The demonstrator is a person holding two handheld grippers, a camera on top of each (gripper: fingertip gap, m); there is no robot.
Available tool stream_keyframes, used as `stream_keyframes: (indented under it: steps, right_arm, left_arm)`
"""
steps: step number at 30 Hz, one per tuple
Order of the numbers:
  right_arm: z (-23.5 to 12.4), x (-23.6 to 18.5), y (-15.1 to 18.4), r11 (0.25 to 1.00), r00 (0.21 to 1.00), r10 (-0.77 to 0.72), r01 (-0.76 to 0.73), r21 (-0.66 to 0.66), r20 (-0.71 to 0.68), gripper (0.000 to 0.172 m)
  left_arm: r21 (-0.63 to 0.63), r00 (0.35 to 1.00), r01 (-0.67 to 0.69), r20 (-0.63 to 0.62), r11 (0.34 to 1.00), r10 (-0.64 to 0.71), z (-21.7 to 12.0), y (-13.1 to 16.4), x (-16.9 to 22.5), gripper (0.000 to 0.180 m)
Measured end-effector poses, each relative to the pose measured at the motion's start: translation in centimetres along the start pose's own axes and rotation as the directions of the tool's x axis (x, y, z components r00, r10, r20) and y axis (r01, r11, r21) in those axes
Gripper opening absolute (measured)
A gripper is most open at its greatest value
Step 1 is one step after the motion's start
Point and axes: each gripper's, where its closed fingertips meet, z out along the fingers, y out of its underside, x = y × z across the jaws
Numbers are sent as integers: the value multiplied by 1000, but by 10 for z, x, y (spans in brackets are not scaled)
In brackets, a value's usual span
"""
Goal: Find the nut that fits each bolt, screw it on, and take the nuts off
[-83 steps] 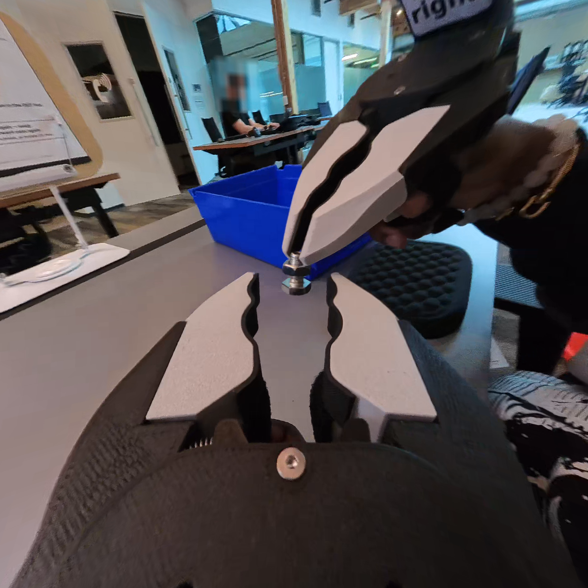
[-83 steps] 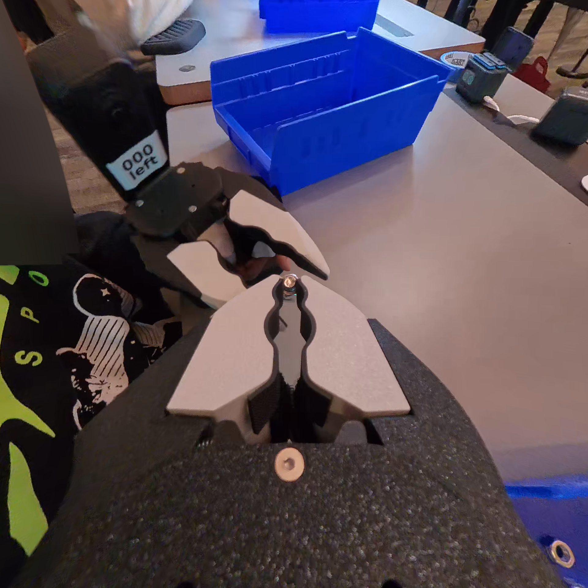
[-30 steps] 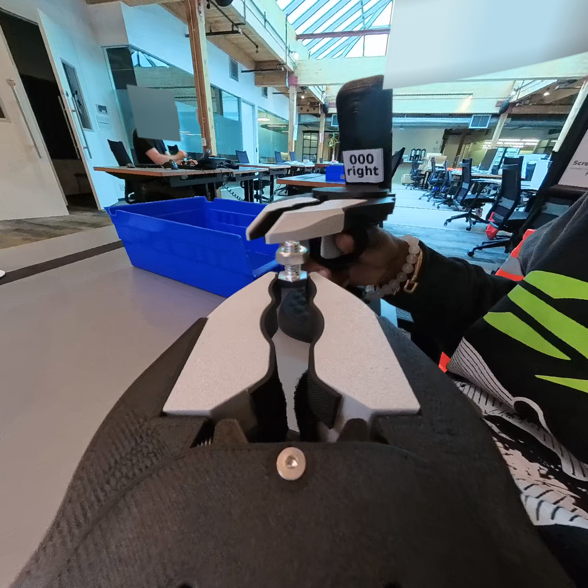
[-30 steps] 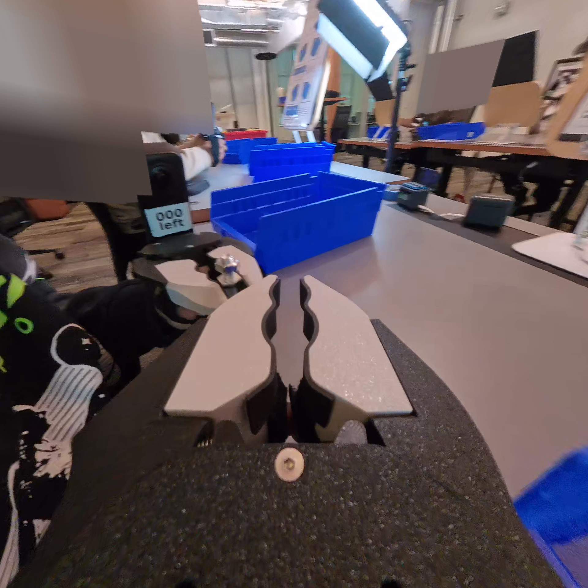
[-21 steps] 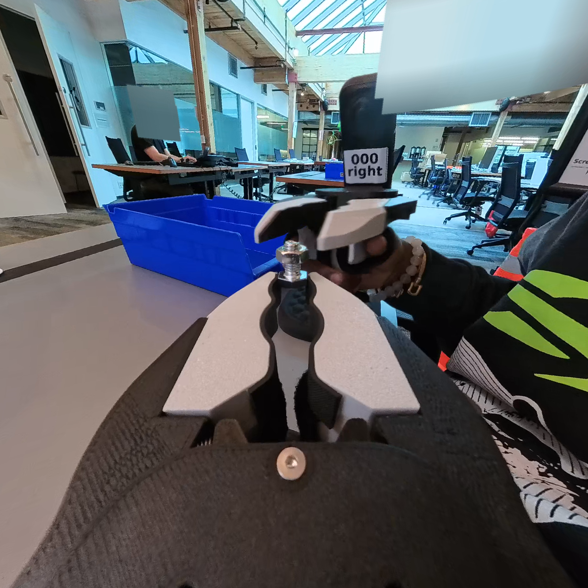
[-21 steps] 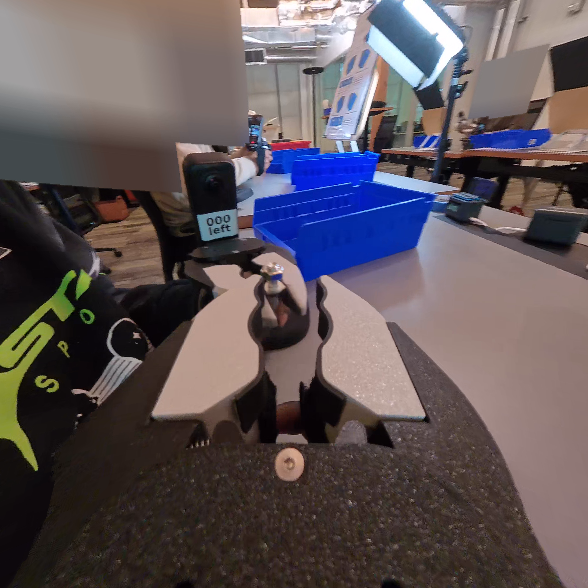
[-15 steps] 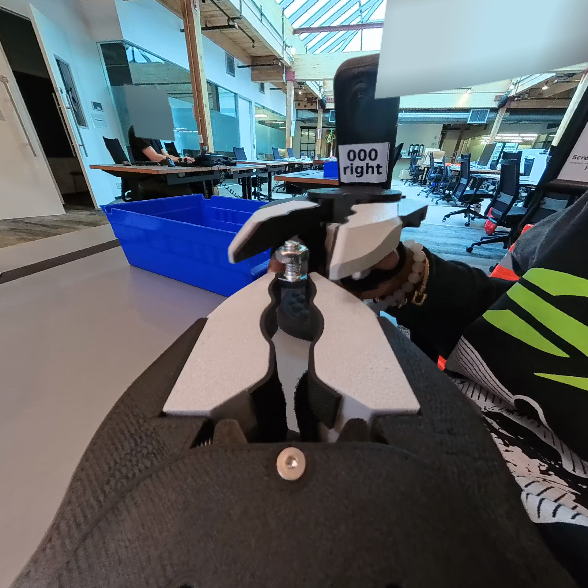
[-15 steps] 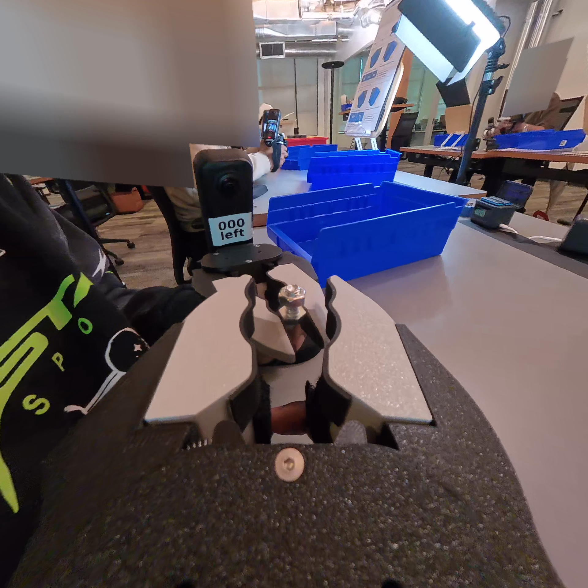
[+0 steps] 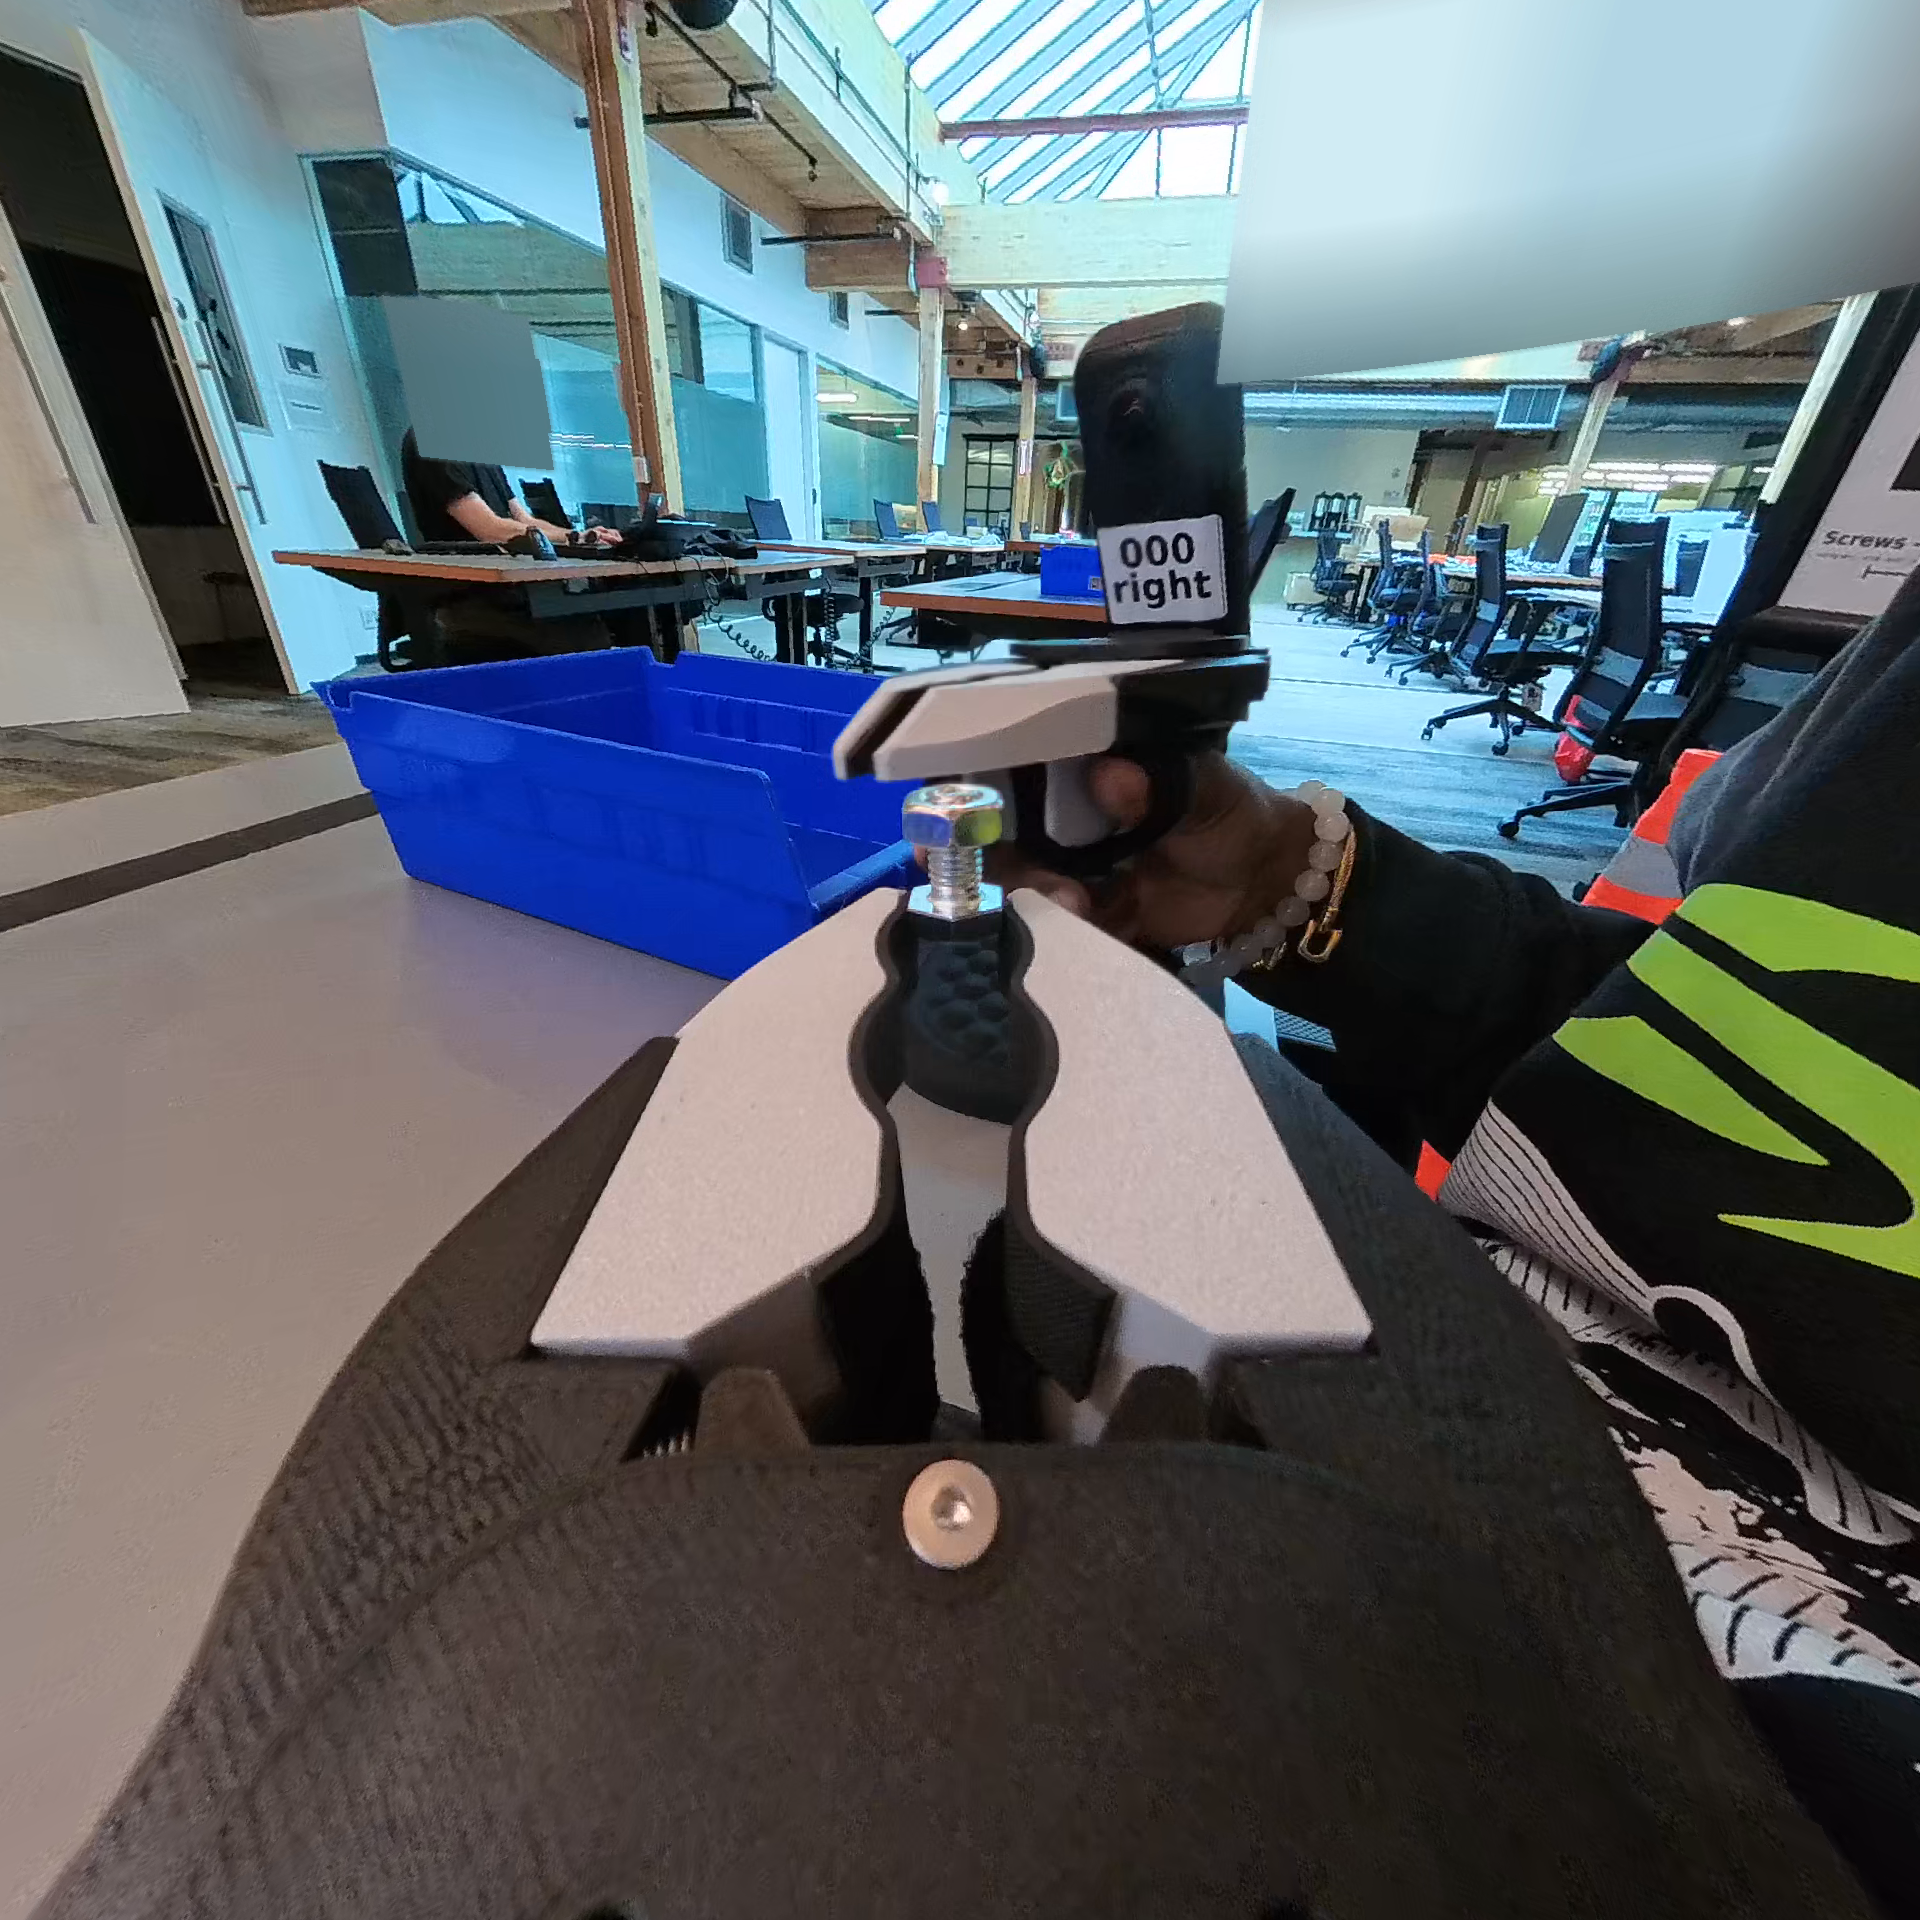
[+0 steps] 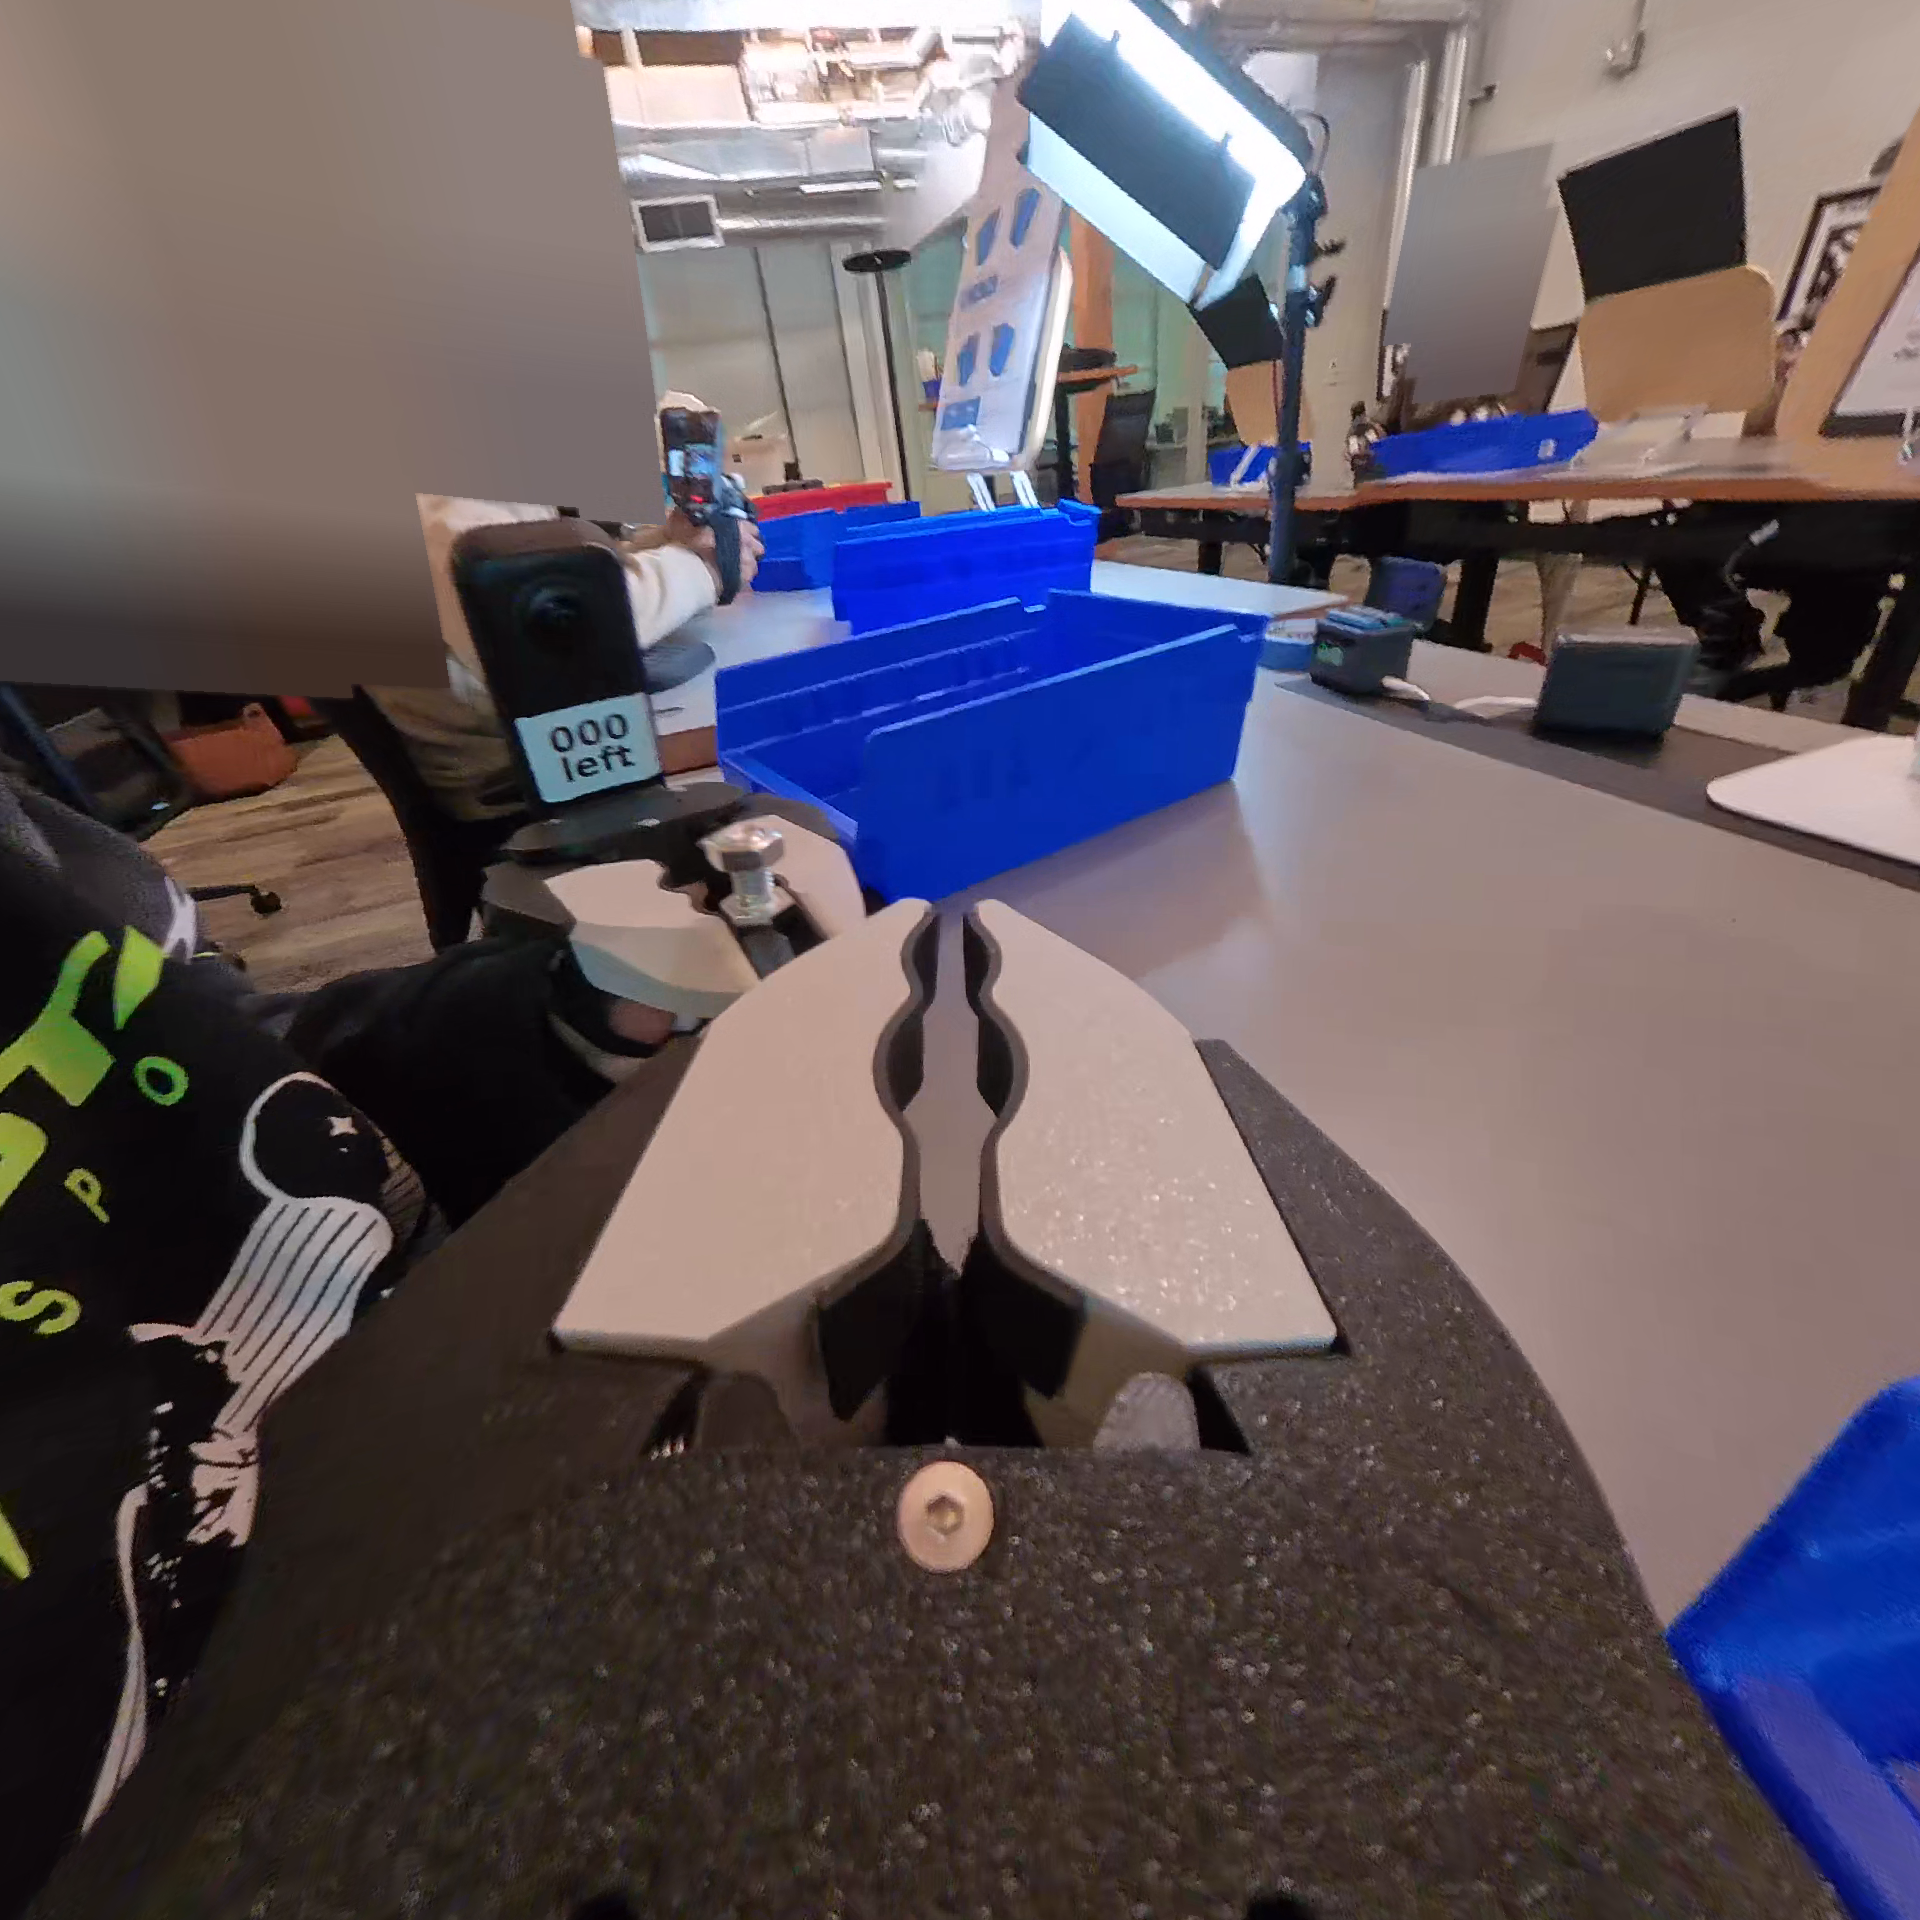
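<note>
— Where is the bolt right now?

— The bolt (image 9: pixel 953 871) stands upright at the tips of the left gripper (image 9: pixel 953 914). Its hex head is clamped between the two fingers (image 9: pixel 790 1091), the threaded shank rises clear above them, and a nut (image 9: pixel 954 817) sits at the very top of the thread.

— And the right gripper?

— In the left wrist view the right gripper (image 9: pixel 862 743) hangs just above the nut, lying level, its tips poking past the nut toward the blue bin (image 9: pixel 582 769). Its fingers (image 10: pixel 790 1122) are drawn nearly together, only a thin slit between them, and they grip nothing; desk shows through the slit.

— How much room is there around them?

— Both grippers work off the near edge of the grey desk (image 10: pixel 1455 1039), over the person's lap. The bin sits on the desk just beyond the bolt, its low front wall facing the grippers. To the left of the bin in the left wrist view the desk is open grey surface up to a dark strip (image 9: pixel 177 862). In the right wrist view the desk runs wide and bare to the right of the bin, as far as a white pad (image 10: pixel 1829 810), and the corner of a second blue bin (image 10: pixel 1818 1621) cuts in at the lower right.
</note>
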Motion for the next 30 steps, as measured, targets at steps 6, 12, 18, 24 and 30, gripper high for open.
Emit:
stream_keyframes:
  steps: [6,12,18,24,30]
  right_arm:
    - [17,-37,-5,999,983,-11,5,34,183,31]
    - [41,-45,1,1000,981,-14,15,-2,193,39]
    - [39,-39,2,1000,984,-18,19,-7,177,31]
    - [8,0,2,1000,1000,-2,2,8,6,6]
    - [9,-13,-4,1000,998,-15,13,25,69,11]
  left_arm:
    - [0,1000,-2,3,1000,2,0,0,0,15]
    - [-5,1000,-8,0,1000,8,0,1,1,15]
    - [9,1000,-4,-14,1000,4,-1,-1,2,14]
    - [19,1000,4,-16,1000,-4,-1,-2,1,15]
    - [15,1000,7,-10,1000,-7,-1,-2,0,14]
